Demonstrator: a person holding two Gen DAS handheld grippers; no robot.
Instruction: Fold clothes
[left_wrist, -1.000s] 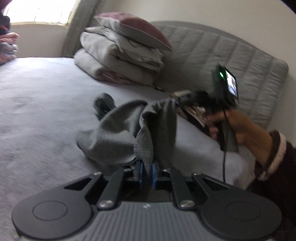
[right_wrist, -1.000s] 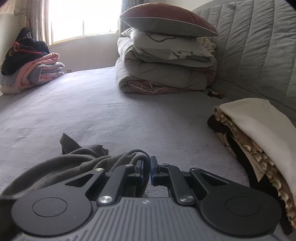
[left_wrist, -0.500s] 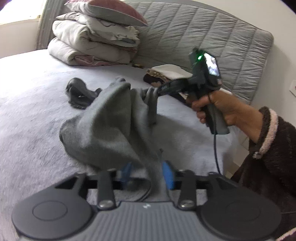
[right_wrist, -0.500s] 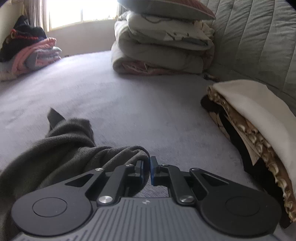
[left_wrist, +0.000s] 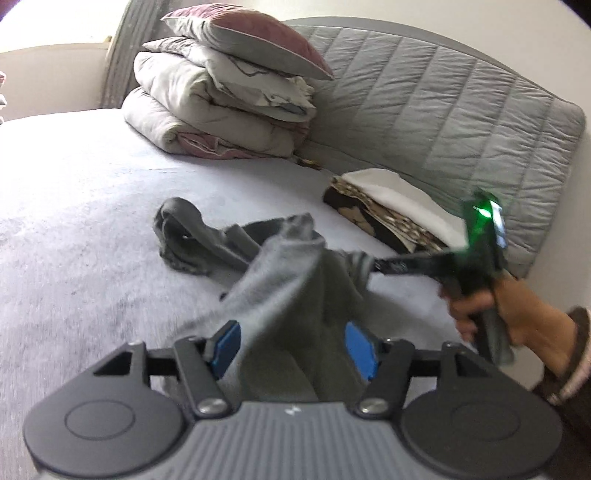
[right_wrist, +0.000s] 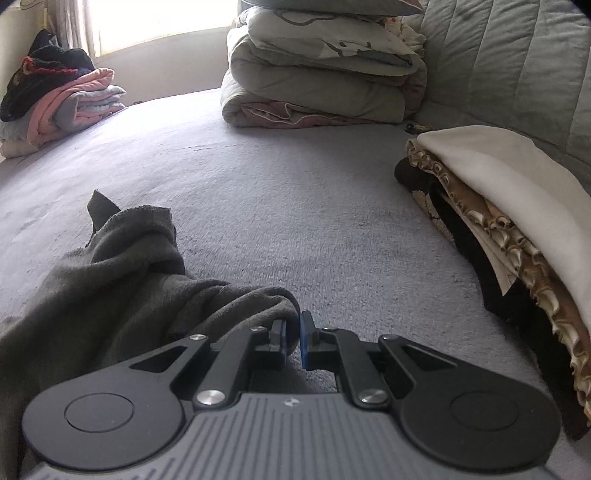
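Left gripper (left_wrist: 291, 349) stands wide open, blue pads (left_wrist: 226, 343) spread, and the grey garment (left_wrist: 295, 280) drapes loose through the gap between them, gripped by neither. Right gripper (right_wrist: 293, 338) is pinched tight on one edge of that same garment, the rest trailing left onto the bed (right_wrist: 295, 192). One garment in play. Two folded stacks: one by the headboard (right_wrist: 498, 206), one by the window (right_wrist: 59, 99). One bedding pile (right_wrist: 325, 74).
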